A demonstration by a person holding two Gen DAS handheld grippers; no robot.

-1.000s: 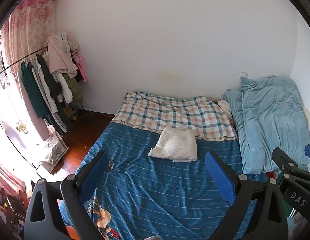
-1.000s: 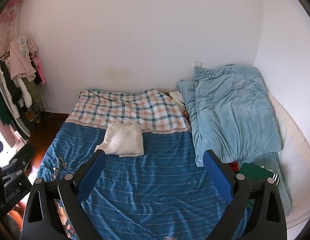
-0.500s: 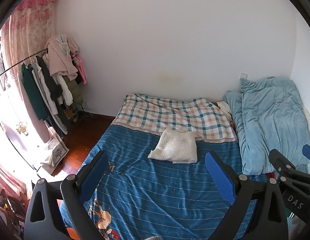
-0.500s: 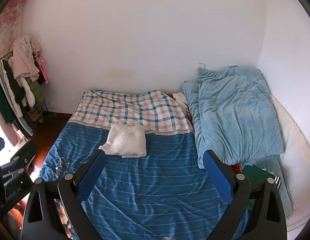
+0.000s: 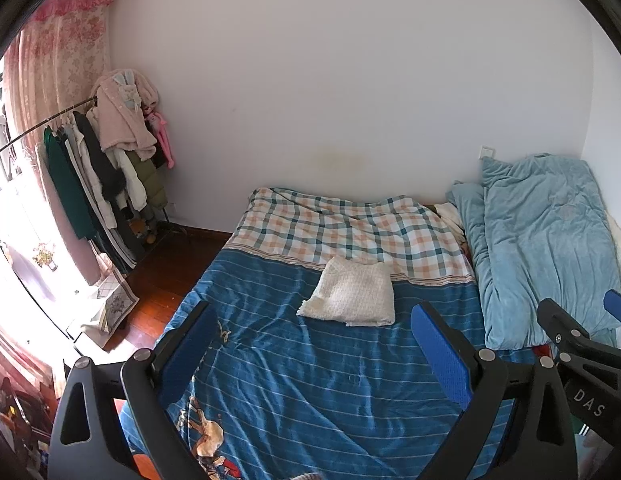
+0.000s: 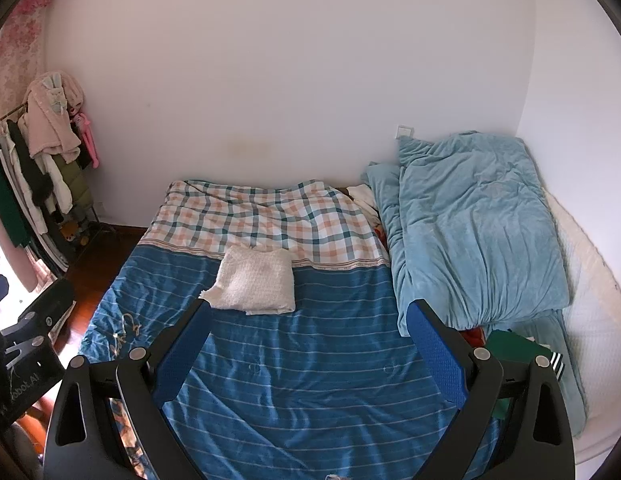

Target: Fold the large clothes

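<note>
Cream knitted garment (image 5: 350, 295), already folded into a neat square, lies on the blue striped quilt (image 5: 310, 380) right at the edge of the checked panel (image 5: 342, 236). Both grippers hang above the foot of the bed, well short of it: left gripper (image 5: 316, 348) and right gripper (image 6: 308, 344) each with jaws spread wide, holding nothing. A pale blue duvet (image 6: 470, 232) is bundled along the right side.
</note>
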